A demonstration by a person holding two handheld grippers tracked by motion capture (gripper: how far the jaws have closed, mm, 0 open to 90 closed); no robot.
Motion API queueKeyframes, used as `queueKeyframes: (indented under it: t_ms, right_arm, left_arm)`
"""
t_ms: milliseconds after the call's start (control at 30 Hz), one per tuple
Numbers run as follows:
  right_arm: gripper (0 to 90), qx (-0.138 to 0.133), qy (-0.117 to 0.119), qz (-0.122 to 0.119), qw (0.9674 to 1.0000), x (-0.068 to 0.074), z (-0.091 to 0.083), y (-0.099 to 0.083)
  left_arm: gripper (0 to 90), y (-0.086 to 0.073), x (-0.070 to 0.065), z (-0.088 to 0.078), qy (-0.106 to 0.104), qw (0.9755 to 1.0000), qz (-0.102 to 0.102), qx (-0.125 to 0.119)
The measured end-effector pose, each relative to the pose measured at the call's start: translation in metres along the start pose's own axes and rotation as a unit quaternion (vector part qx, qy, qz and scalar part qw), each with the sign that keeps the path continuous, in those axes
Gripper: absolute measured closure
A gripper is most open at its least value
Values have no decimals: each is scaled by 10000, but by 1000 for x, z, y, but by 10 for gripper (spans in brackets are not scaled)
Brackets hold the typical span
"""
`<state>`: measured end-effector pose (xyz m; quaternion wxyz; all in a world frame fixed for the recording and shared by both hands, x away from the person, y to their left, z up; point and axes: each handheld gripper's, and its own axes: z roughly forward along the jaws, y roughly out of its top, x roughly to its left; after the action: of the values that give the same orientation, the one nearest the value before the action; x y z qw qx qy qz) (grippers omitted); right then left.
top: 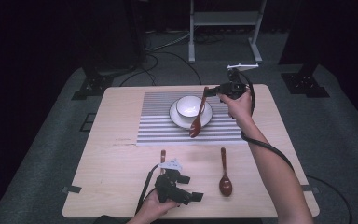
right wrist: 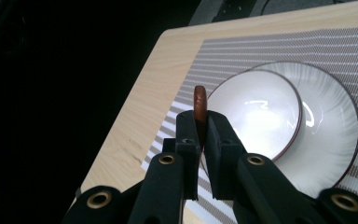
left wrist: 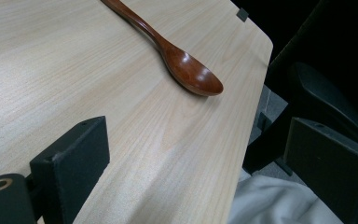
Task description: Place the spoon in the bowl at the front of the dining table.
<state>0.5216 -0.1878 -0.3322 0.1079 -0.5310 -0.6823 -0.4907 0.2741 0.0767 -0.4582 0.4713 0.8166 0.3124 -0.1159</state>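
Brown wood fills the right gripper's (top: pixel 213 89) clamped jaws: it grips a spoon (top: pixel 198 116) by the handle, hanging over the bowl (top: pixel 189 106) and plate (top: pixel 177 119). Near the table's (top: pixel 121 163) front edge, the left gripper (top: pixel 196 196) rests with jaws apart beside a second spoon (top: pixel 224 179).

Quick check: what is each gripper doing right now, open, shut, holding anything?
Left gripper: open, nothing between its jaws, low over the table.
Right gripper: shut on the handle of a brown spoon, held above the bowl.
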Motion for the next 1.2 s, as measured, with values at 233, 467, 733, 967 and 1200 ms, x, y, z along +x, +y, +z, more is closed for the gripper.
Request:
queueKeyframes:
  t_ms: [233, 467, 733, 967, 1200]
  right_arm:
    - [837, -162, -114, 41, 9998, 1, 4, 11]
    - [836, -404, -258, 140, 9988, 0, 4, 19]
    - [836, -677, -443, 282, 9963, -6, 7, 26]
    - [835, -850, -595, 442, 9936, -17, 10, 27]
    - [835, -979, -740, 444, 9914, -22, 11, 25]
  left_arm:
    - [56, 0, -1, 1, -10, 10000, 13, 1]
    - [56, 0, -2, 1, -15, 10000, 36, 16]
    - [56, -1, -2, 1, -24, 10000, 32, -7]
    - [56, -1, -2, 0, -27, 10000, 31, -11]
    - [56, -1, -2, -1, -26, 10000, 63, -11]
